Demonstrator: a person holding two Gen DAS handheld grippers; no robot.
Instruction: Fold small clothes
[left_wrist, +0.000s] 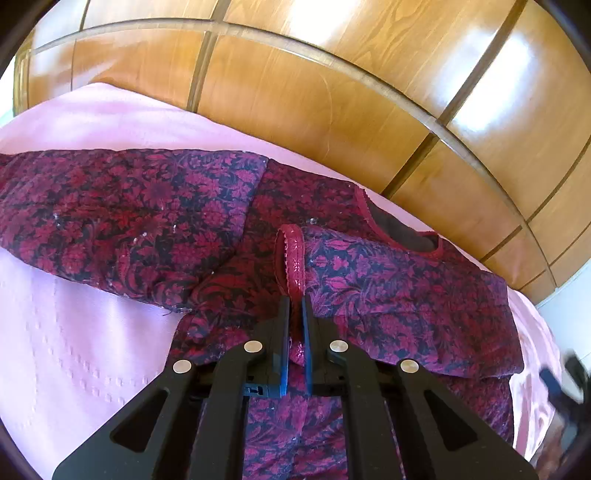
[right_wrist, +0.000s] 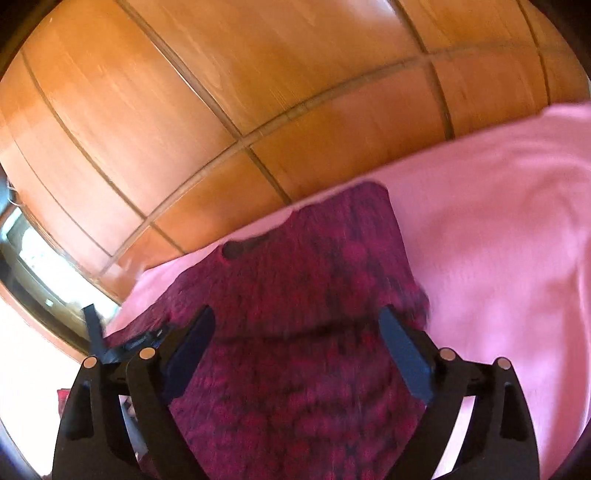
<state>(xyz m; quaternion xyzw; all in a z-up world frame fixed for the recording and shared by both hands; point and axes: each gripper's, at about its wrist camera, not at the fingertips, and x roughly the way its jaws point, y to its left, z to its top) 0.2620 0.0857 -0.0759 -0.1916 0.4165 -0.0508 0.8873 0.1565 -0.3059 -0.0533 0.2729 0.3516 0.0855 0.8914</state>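
Garment (left_wrist: 388, 288) lying spread on the pink bedsheet (left_wrist: 92, 332): dark floral top in red and purple, neckline toward the wooden headboard (left_wrist: 332, 110). All places below are given from that garment.

Nearest, at its middle: the left gripper (left_wrist: 295, 314) is clamping a shiny red trimmed edge (left_wrist: 291, 254) of a folded-over sleeve, jaws clenched tight on the trim, which is looping up just beyond the tips. The sleeve is lying across the garment's body.

Over the garment's near part: the right gripper (right_wrist: 295, 332) is hovering with jaws spread wide, nothing between the pads but cloth beneath; grasping nothing. Right wrist view is blurred, so contact with the cloth cannot be told.

Farther: 1 sleeve is stretching out flat to the left of the body in the left wrist view. Beyond the neckline, bare sheet, then the headboard.

Judgement: a sleeve fold is in progress, body fold not yet made.

Risks:
- Left jaws are holding only the narrow trim; a sideways tug could slip it free and let the sleeve flop open.
- Pulling with 1 anchor could drag the whole garment across the smooth sheet, skewing the fold.
- Right jaws closing low could pinch the bedsheet along with the cloth.
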